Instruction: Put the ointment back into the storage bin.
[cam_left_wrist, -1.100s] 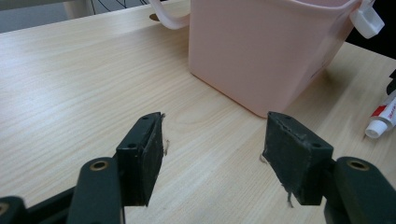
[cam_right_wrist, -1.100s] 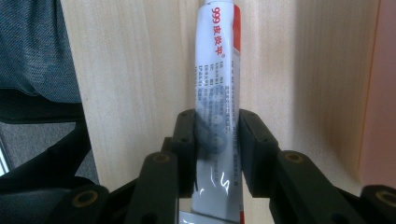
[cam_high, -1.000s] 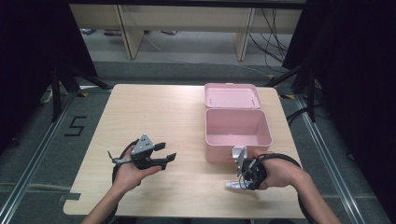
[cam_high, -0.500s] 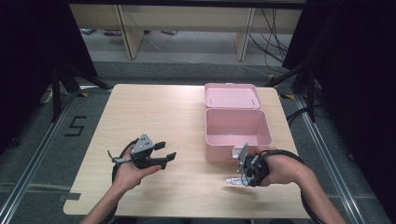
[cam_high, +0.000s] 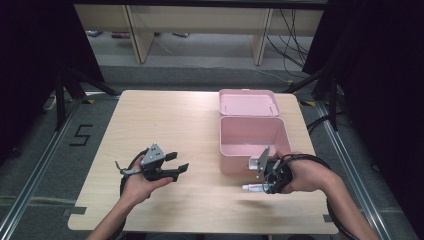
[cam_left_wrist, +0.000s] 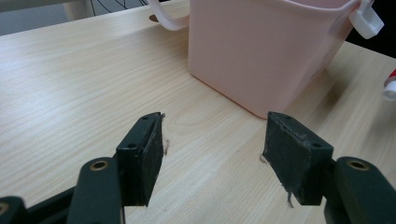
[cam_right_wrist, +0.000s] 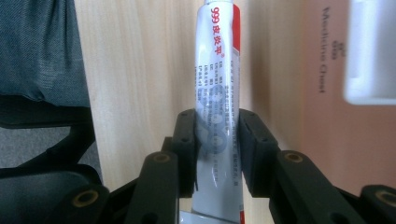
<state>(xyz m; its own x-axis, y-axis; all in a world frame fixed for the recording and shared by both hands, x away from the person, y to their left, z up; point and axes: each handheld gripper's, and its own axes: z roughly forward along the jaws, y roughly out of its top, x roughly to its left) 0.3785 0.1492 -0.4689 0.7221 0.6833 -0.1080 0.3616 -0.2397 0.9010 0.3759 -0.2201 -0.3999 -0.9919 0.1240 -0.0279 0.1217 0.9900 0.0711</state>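
Note:
A white and red ointment tube sits clamped between the jaws of my right gripper, which is shut on its lower half. From above, that tube pokes out leftward from the right gripper, just in front of the pink box. The box stands open with its lid folded back behind it. My left gripper is held over the table's left front, open, with nothing between its pads. The pink box wall rises ahead of the left gripper, and the tube's cap peeks in at the right.
The wooden table has broad bare room on its left and middle. A white latch hangs on the box's front rim. Dark floor, metal rails and shelf legs surround the table.
My right gripper has shifted slightly right and toward the box front, carrying the tube. The left gripper has stayed put, still open.

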